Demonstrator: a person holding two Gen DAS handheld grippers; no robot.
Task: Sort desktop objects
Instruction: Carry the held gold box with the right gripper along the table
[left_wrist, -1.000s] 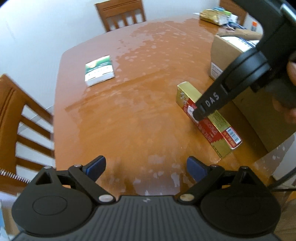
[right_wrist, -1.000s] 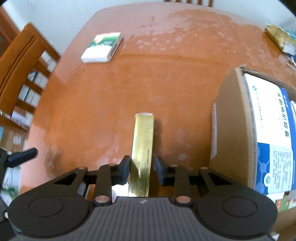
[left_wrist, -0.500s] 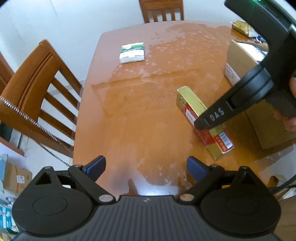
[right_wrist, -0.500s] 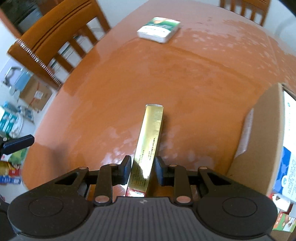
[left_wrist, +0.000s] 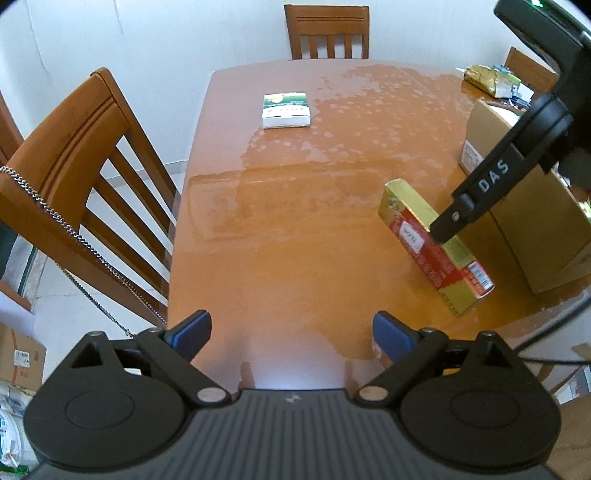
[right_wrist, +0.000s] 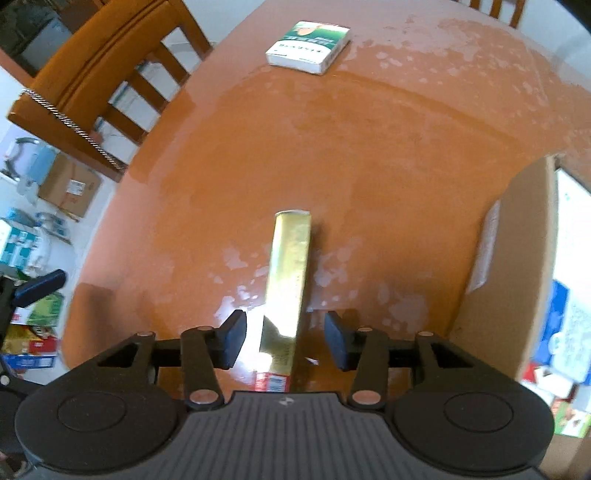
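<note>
A long gold and red box lies on the orange table, standing on its narrow side. In the right wrist view the gold box sits between the fingers of my right gripper, whose jaws are opening; gaps show on both sides and the pads stand clear of it. From the left wrist view the right gripper hangs just over the box. My left gripper is open over bare table near the front edge, holding nothing. A green and white box lies flat at the far left, also seen from the right gripper.
A tall cardboard carton stands right of the gold box, its side close to my right gripper. Wooden chairs stand at the left and far edges. Packets lie at the far right corner. Boxes sit on the floor.
My right gripper's jaws have parted and let go of the gold box, which stays on the table. The left gripper has pulled back and rolled, bringing the left chair into view.
</note>
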